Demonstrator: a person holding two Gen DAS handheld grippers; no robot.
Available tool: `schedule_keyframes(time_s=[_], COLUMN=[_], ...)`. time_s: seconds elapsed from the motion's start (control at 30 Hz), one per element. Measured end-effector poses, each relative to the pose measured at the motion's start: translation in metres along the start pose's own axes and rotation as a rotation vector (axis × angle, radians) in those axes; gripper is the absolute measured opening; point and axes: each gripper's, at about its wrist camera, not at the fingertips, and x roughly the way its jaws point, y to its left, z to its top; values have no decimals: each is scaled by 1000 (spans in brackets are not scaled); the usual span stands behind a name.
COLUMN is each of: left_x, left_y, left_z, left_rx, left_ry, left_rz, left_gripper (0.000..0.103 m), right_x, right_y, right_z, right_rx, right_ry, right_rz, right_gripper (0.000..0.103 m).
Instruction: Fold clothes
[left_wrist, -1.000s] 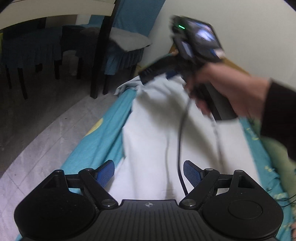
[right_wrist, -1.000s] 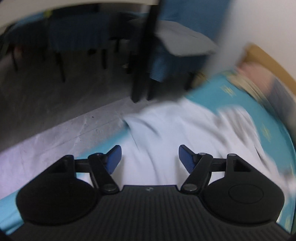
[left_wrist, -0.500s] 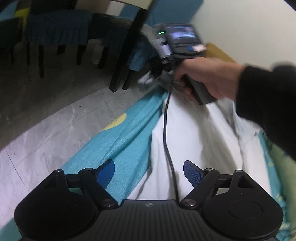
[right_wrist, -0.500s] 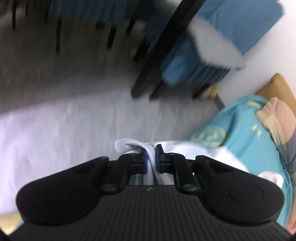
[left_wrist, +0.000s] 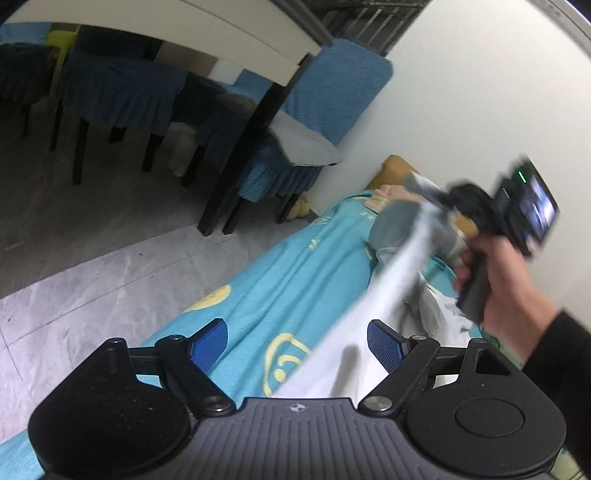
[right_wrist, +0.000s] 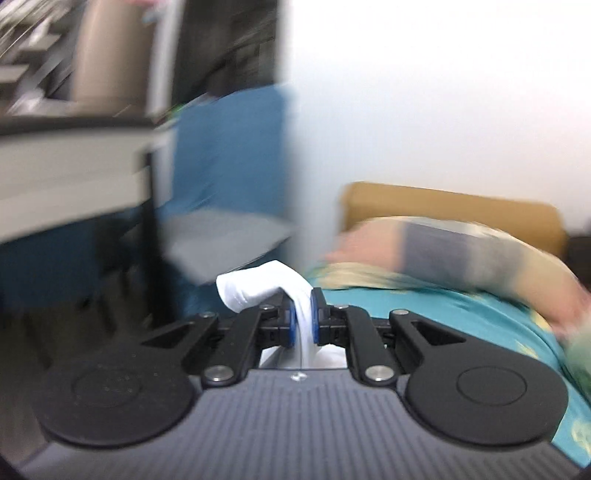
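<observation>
Left wrist view: the left gripper (left_wrist: 295, 341) hangs with its jaws apart over the bed (left_wrist: 288, 280), the white garment (left_wrist: 384, 291) rising from its right side. Right wrist view: the right gripper (right_wrist: 302, 322) is clamped on a bunched fold of it — lifted off the bed.

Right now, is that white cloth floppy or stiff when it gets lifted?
Probably floppy: the white cloth bunches and droops over the shut right gripper. Likely light too, since one pinched corner lifts a long sagging strip off the blue bedsheet. The left gripper is open.
</observation>
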Motion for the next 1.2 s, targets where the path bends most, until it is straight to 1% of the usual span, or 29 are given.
schedule_keyframes(time_s=[0.03, 0.1, 0.13, 0.23, 0.3, 0.33, 0.37, 0.43, 0.47, 0.53, 0.67, 0.7, 0.8, 0.9, 0.97, 1.0, 1.1, 1.17, 1.2], left_x=[0, 2, 6, 15, 21, 24, 27, 31, 32, 34, 21, 17, -7, -30, -39, -42, -49, -52, -51], left_y=[-3, -9, -12, -21, -25, -27, -29, -32, -34, -34, -31, -30, -16, -4, 0, 3, 10, 12, 12], left_z=[-1, -4, -6, -12, -15, -17, -19, -22, -23, -23, -21, -20, -5, 17, 28, 34, 49, 59, 62], left_rx=[9, 34, 52, 94, 121, 135, 149, 173, 180, 193, 149, 136, 39, -33, -58, -70, -88, -81, -60], left_ry=[2, 16, 31, 75, 91, 97, 104, 113, 116, 130, 144, 147, 115, 118, 154, 189, 281, 316, 339], left_rz=[-3, -5, -2, -12, -15, -16, -17, -19, -20, -19, -19, -19, -36, -65, -112, -132, -146, -137, -159], left_gripper=[85, 85, 85, 85, 85, 85, 85, 85, 85, 85, 84, 83, 83, 83, 82, 80, 73, 72, 72], right_x=[-1, 2, 4, 6, 5, -4, -14, -40, -52, -84, -162, -185, -253, -311, -342, -357, -393, -408, -412], right_y=[-21, -59, -72, -101, -115, -117, -117, -112, -111, -106, -97, -97, -96, -99, -105, -109, -116, -120, -122], right_z=[-7, -27, -36, -62, -76, -79, -79, -76, -76, -70, -58, -56, -54, -59, -71, -77, -95, -103, -106], right_rx=[54, 152, 181, 235, 266, 270, 267, 256, 255, 272, 332, 342, 334, 314, 345, 364, 386, 414, 441], right_ry=[3, 51, 86, 201, 270, 288, 293, 278, 274, 267, 267, 271, 286, 294, 318, 331, 373, 395, 405], right_rz=[-43, -113, -125, -124, -115, -98, -79, -41, -18, 15, 58, 72, 100, 103, 96, 93, 62, 32, 33], right_gripper=[12, 12, 12, 16, 28, 47, 68, 80, 78, 78, 78, 78, 78, 78, 78, 78, 78, 80, 80])
